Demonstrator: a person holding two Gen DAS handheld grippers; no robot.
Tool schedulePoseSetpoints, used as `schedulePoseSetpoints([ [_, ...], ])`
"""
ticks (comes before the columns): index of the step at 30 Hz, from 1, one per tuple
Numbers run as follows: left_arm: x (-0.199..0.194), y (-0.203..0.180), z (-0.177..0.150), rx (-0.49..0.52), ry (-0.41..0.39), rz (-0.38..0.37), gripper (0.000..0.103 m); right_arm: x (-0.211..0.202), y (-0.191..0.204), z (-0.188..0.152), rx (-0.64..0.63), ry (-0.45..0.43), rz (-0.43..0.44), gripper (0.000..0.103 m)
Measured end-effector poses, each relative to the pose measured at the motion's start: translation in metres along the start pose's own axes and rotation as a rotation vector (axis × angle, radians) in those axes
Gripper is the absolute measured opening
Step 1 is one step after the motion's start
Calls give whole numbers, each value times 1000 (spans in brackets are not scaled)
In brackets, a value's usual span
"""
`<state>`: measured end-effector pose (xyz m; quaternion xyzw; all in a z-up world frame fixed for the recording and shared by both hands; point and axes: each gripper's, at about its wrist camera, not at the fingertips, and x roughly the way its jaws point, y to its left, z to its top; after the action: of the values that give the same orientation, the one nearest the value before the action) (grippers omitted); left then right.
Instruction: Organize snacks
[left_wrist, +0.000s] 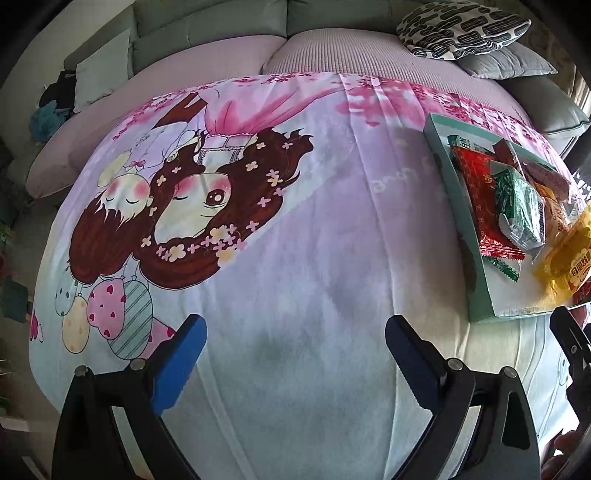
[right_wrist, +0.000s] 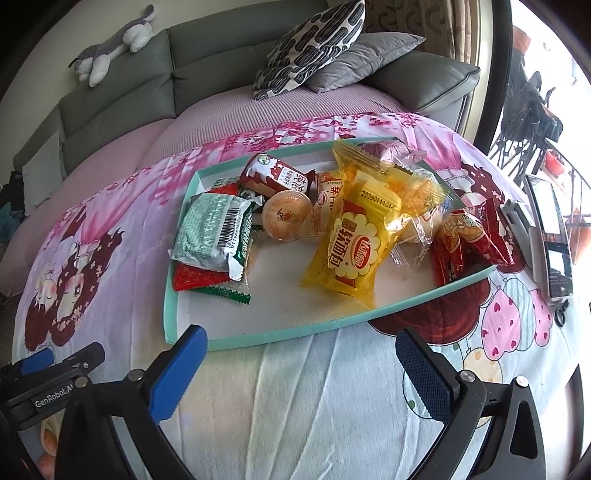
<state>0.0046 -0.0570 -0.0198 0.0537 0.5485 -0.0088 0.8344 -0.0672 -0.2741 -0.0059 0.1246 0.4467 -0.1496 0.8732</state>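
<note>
Sofa (right_wrist: 147, 62) in grey-green fills the back of both views, its seat under a pinkish ribbed cover (right_wrist: 221, 110). Over that lies a printed blanket (left_wrist: 314, 240) showing cartoon girls, blossoms and balloons. A black-and-white patterned cushion (right_wrist: 314, 44) leans on a plain grey cushion (right_wrist: 365, 55) at the sofa's right end, and a grey-and-white plush toy (right_wrist: 114, 44) lies along the top of the backrest.

On the blanket sits a shallow teal-rimmed tray (right_wrist: 295, 332) holding the snacks. In the right wrist view a yellow bread packet (right_wrist: 351, 254) lies near the tray's middle, with a green-and-silver packet (right_wrist: 210, 232) at the left resting on a flat red packet (right_wrist: 195, 277). A round orange jelly cup (right_wrist: 286, 216) sits between them, a dark red packet (right_wrist: 273, 177) lies behind it, and a red packet (right_wrist: 469, 236) lies at the right end, against the rim. A phone (right_wrist: 550, 236) lies on the blanket just right of the tray.

The right gripper (right_wrist: 301, 369) hovers over the blanket just in front of the tray, its blue-padded jaws spread wide and holding nothing. The left gripper (left_wrist: 295, 354) hangs over bare blanket to the left of the tray, jaws equally wide apart and empty.
</note>
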Motion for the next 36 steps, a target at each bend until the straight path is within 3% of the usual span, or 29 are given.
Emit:
schedulePoseSetpoints([
  [36,3,0,1,4,8,-4,97,-1,-1,0,-3,-5,9,103],
])
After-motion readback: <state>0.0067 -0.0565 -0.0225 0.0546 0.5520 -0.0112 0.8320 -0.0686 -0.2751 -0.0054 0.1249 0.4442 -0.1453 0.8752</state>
